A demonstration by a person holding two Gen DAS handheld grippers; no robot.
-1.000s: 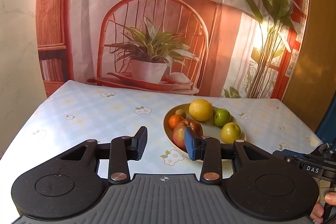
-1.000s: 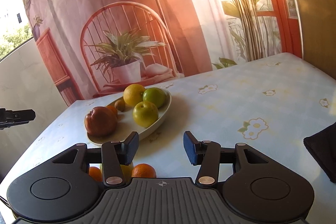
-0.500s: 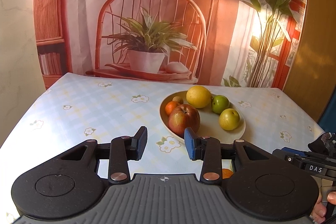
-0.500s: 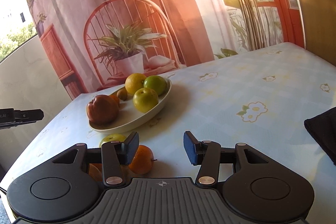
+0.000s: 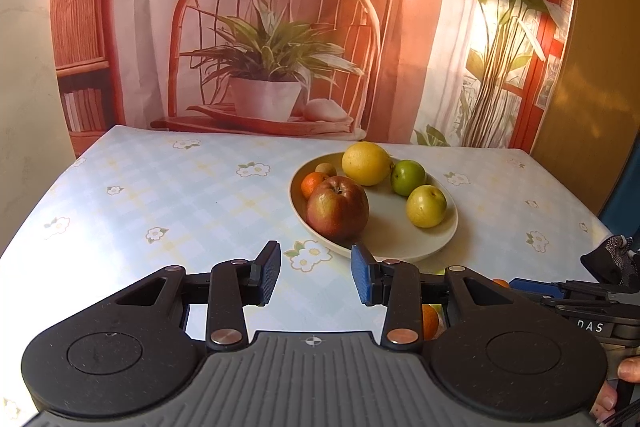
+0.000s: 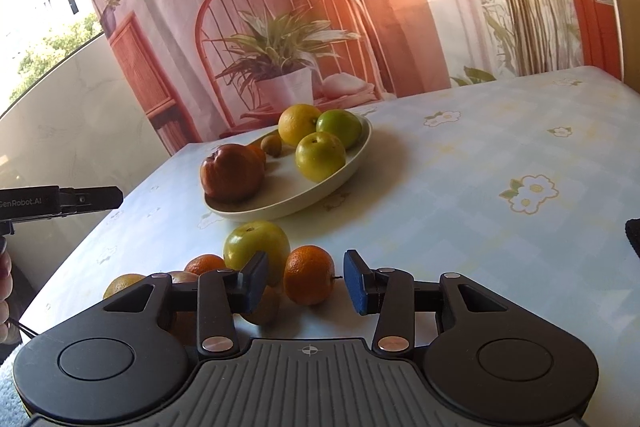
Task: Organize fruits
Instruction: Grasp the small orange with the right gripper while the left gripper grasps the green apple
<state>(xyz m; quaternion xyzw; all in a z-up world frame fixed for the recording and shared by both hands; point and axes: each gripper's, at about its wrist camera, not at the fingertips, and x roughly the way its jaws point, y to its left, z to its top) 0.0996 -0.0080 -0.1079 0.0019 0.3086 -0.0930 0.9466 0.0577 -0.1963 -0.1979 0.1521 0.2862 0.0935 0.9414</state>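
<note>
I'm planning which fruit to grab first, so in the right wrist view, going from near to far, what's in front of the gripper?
Right gripper → orange tangerine → green apple on the table → plate → yellow-green apple → green apple at the back of the plate.

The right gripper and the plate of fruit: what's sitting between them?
In the right wrist view, a green apple and an orange lie on the tablecloth between the open right gripper and the plate.
</note>
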